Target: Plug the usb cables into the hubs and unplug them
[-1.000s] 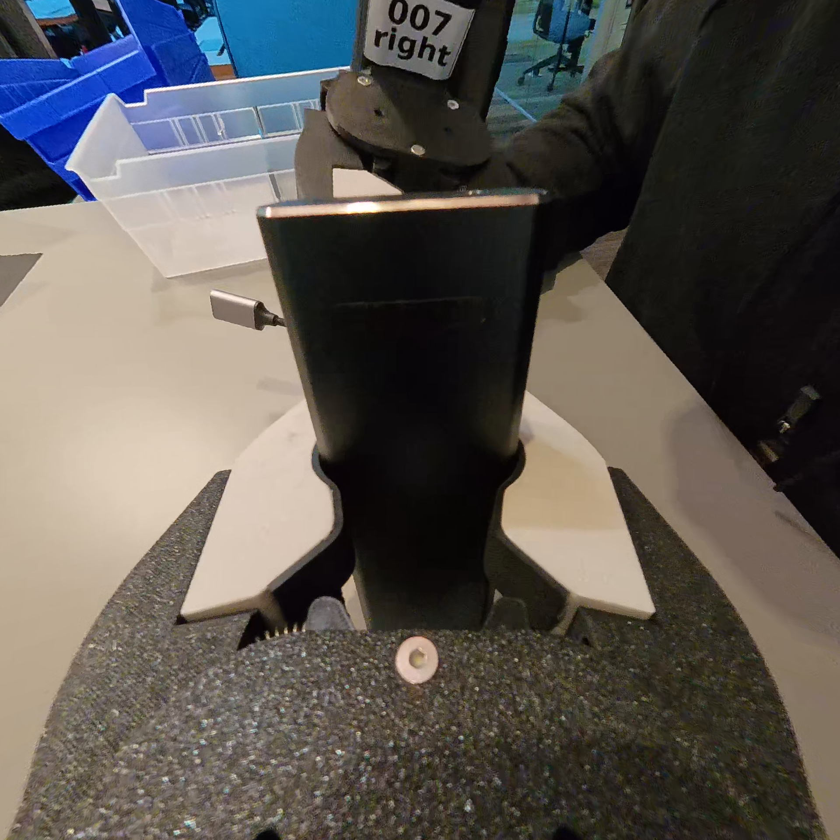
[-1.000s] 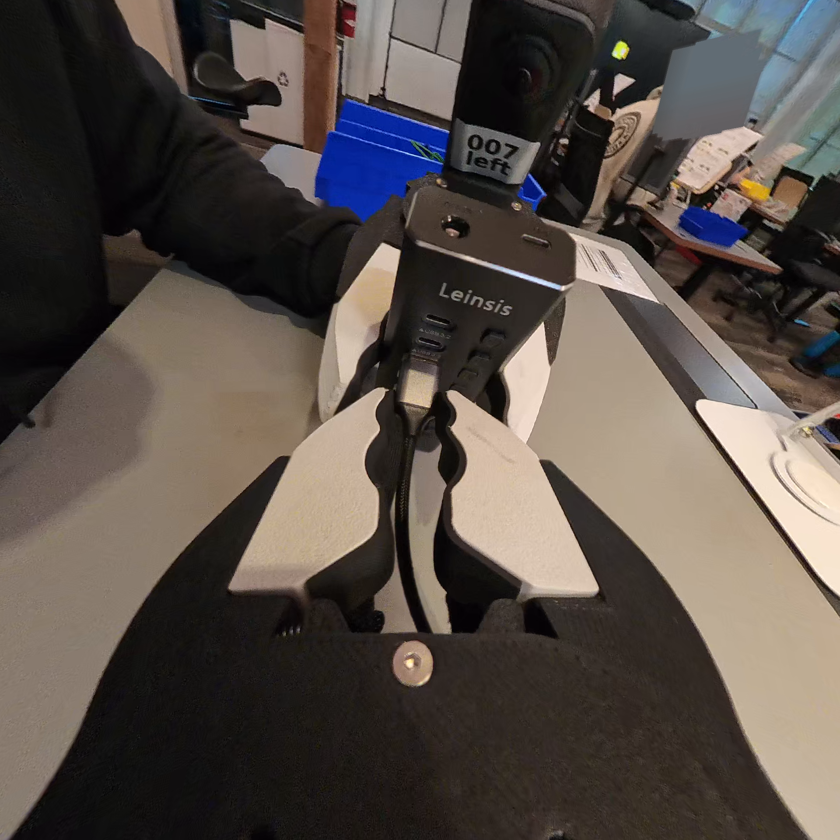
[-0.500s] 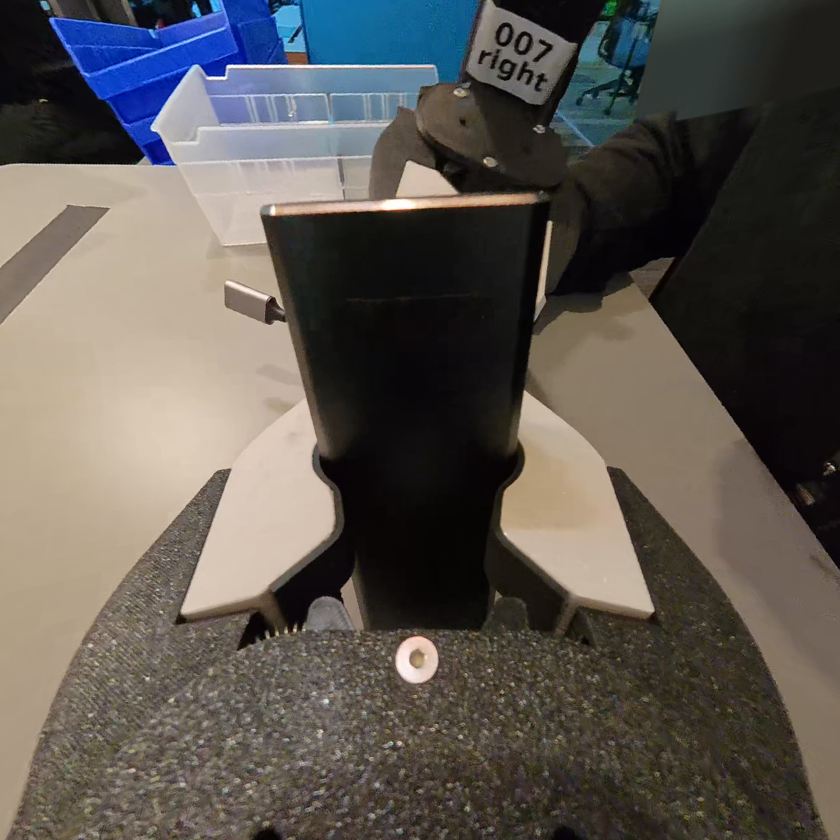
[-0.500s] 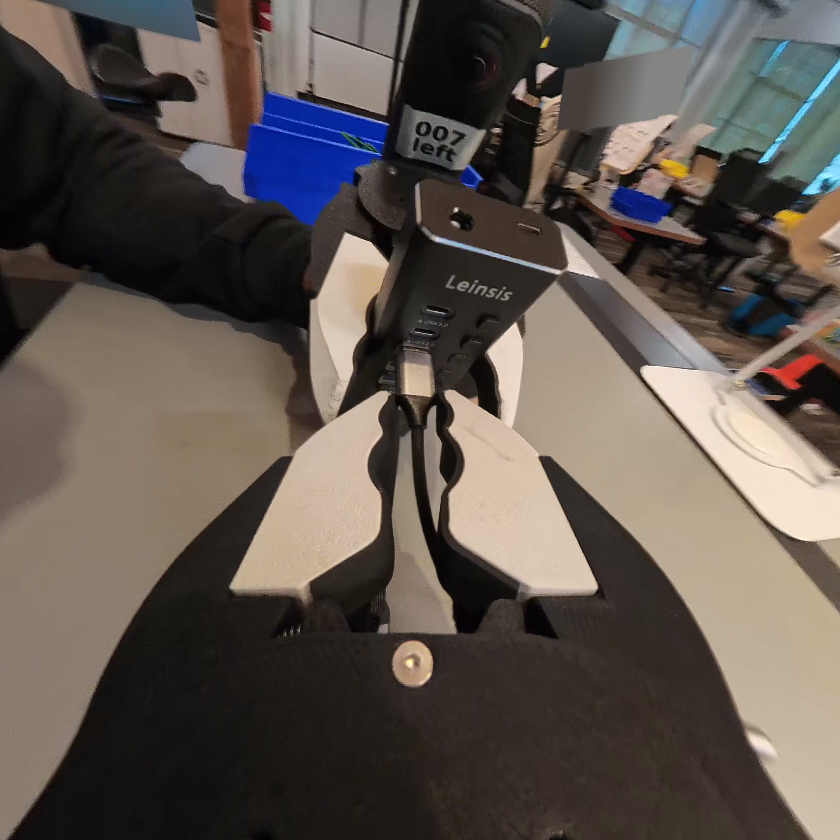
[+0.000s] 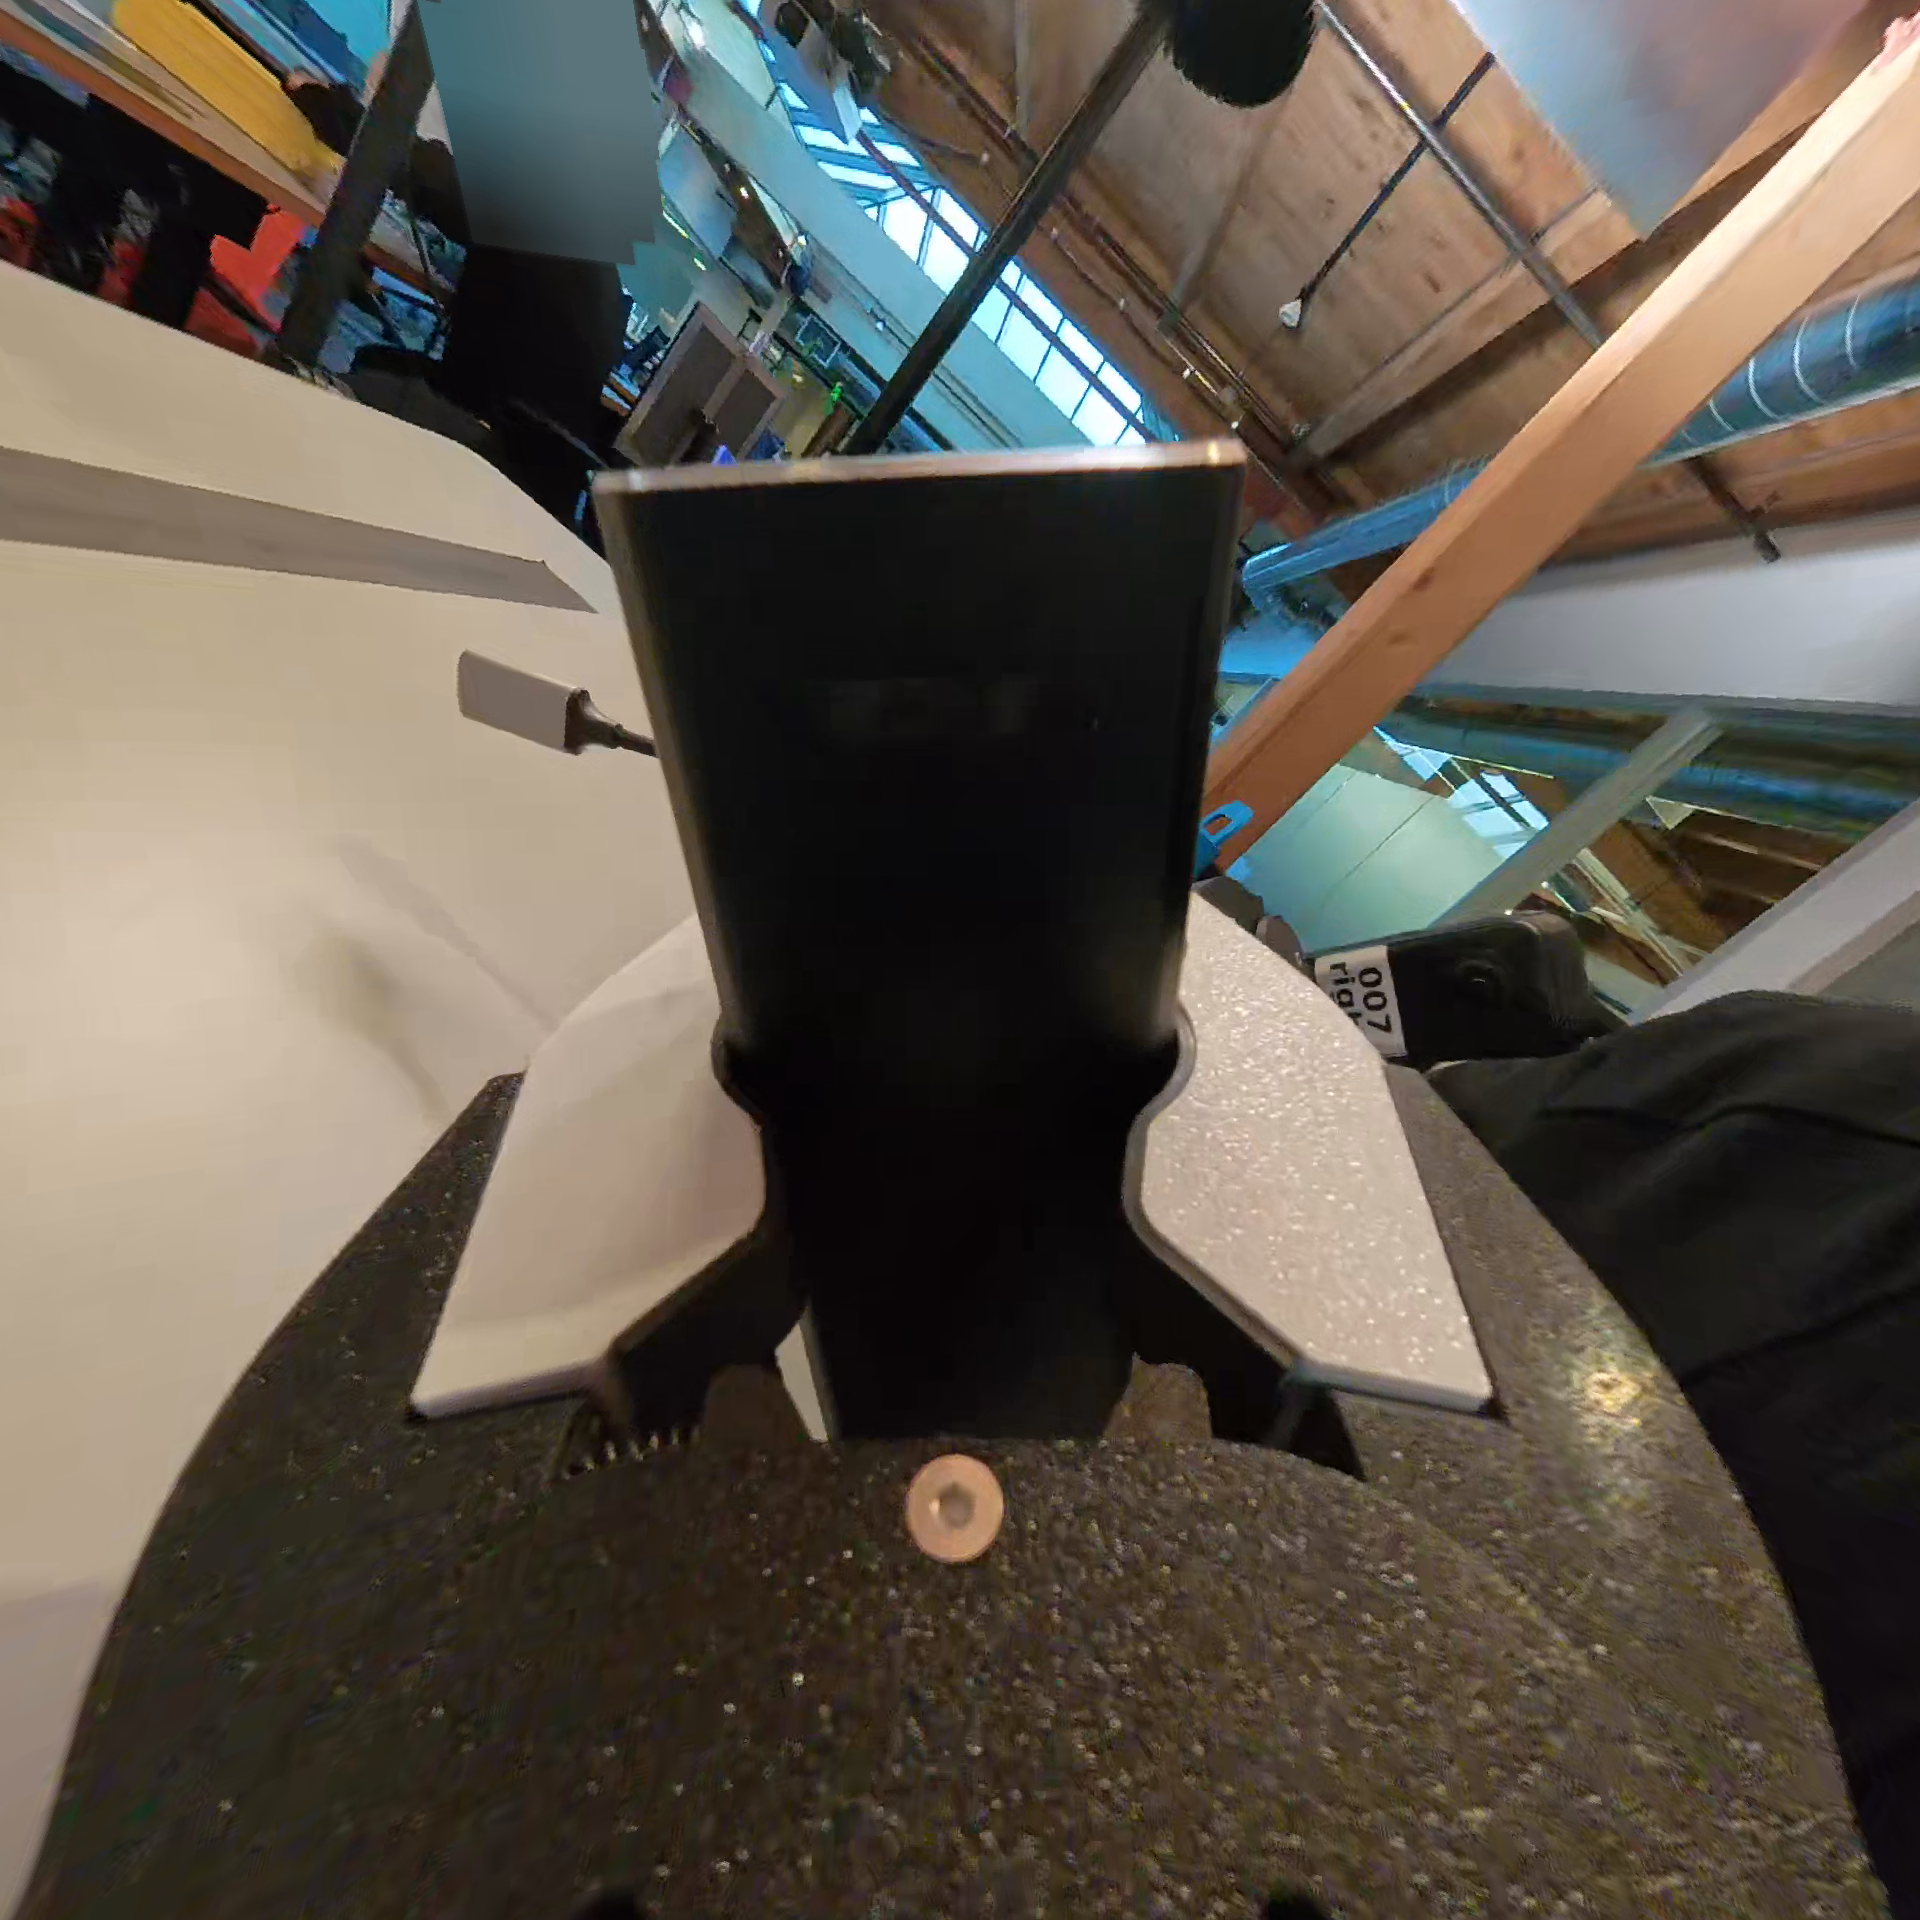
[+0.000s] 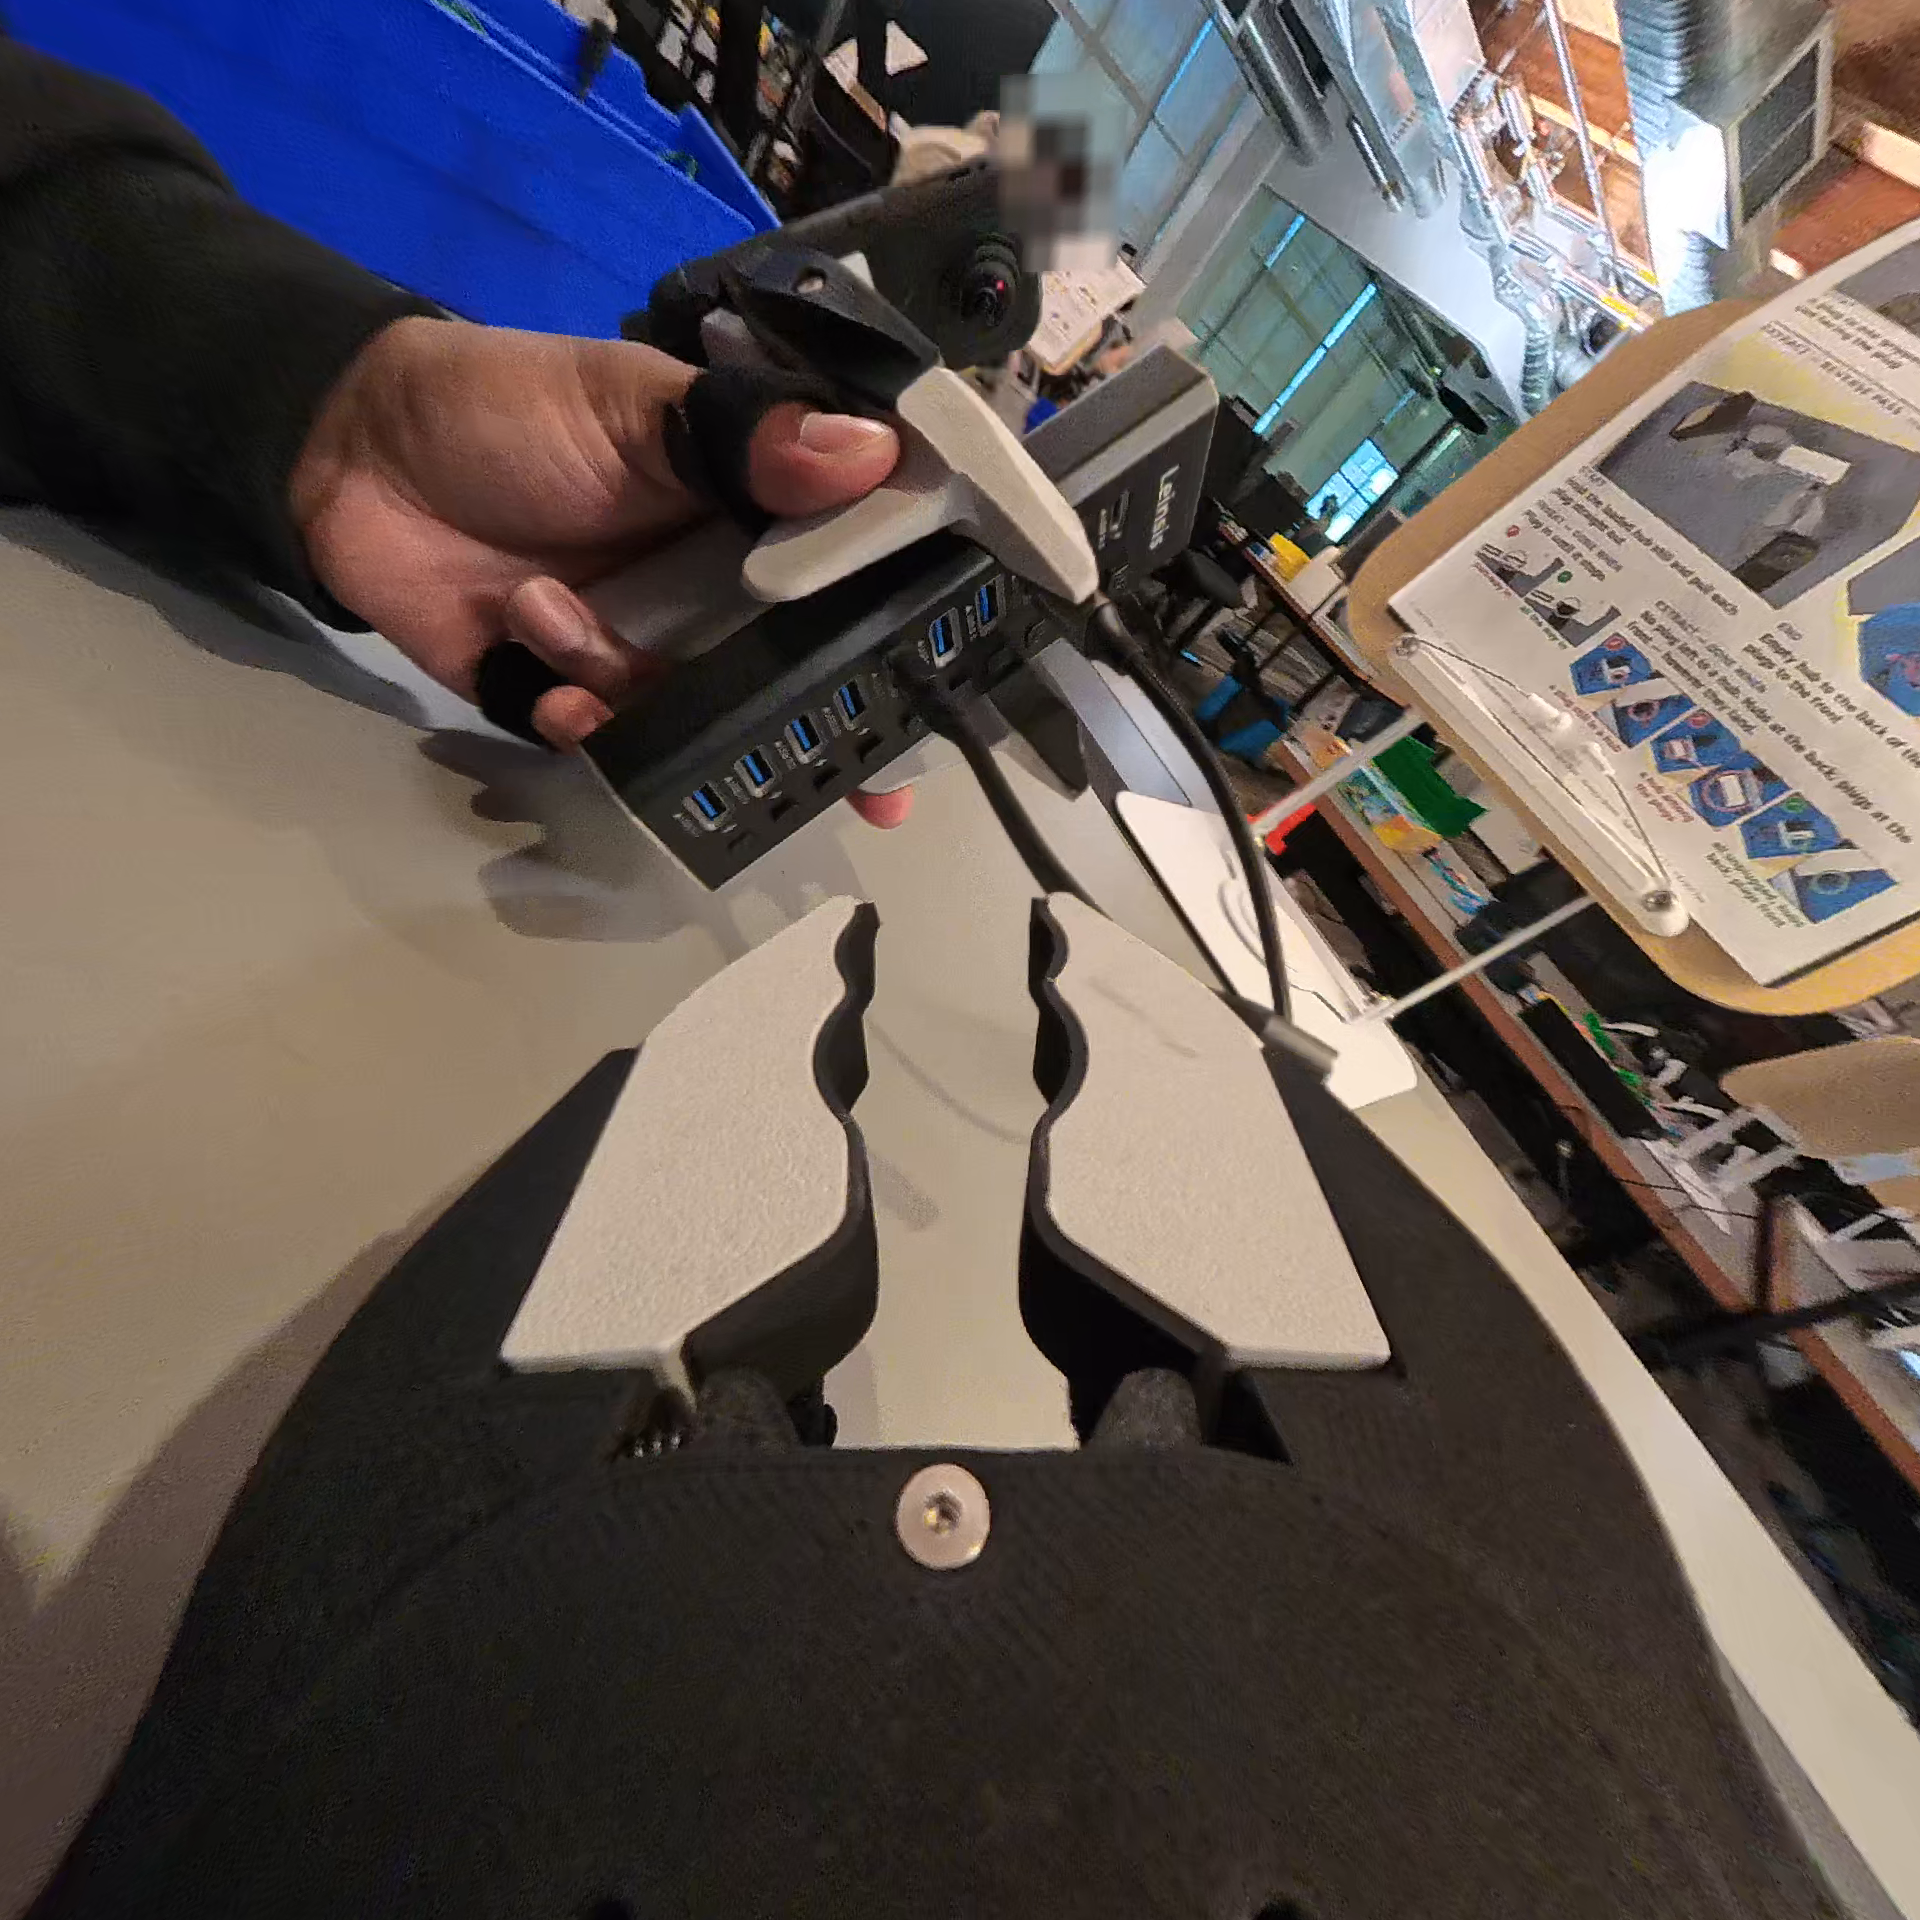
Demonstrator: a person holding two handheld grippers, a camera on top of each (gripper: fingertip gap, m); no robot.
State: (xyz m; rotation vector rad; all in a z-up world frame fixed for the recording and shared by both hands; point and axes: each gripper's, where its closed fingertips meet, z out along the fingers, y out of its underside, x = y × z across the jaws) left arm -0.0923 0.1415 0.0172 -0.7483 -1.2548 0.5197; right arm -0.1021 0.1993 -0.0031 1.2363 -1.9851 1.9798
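My left gripper [image 5: 951, 987] is shut on a long dark USB hub [image 5: 925, 790] and holds it tilted up, off the table. In the right wrist view the hub [image 6: 821, 727] lies sideways with its row of blue ports facing me, held by a hand and the left gripper's fingers [image 6: 987, 488]. Two black cables [image 6: 997, 769] are plugged into its far end and hang down. One ends in a loose silver plug [image 6: 1299, 1044], which also shows in the left wrist view [image 5: 520, 701]. My right gripper [image 6: 951, 935] is open and empty, a little short of the hub.
The grey table [image 6: 260, 987] lies below both grippers. A white pad [image 6: 1195, 862] sits on it behind the hub. A board with an instruction sheet [image 6: 1714, 675] stands at the right. Blue bins [image 6: 416, 156] are at the back left. A dark sleeve [image 5: 1714, 1195] is on the right. There is about 7 centimetres between the tips of the two grippers.
My right gripper let go of the plug it was pressing into the hub, opened and drew back. My left gripper swung the hub over sideways and tilted it upward.
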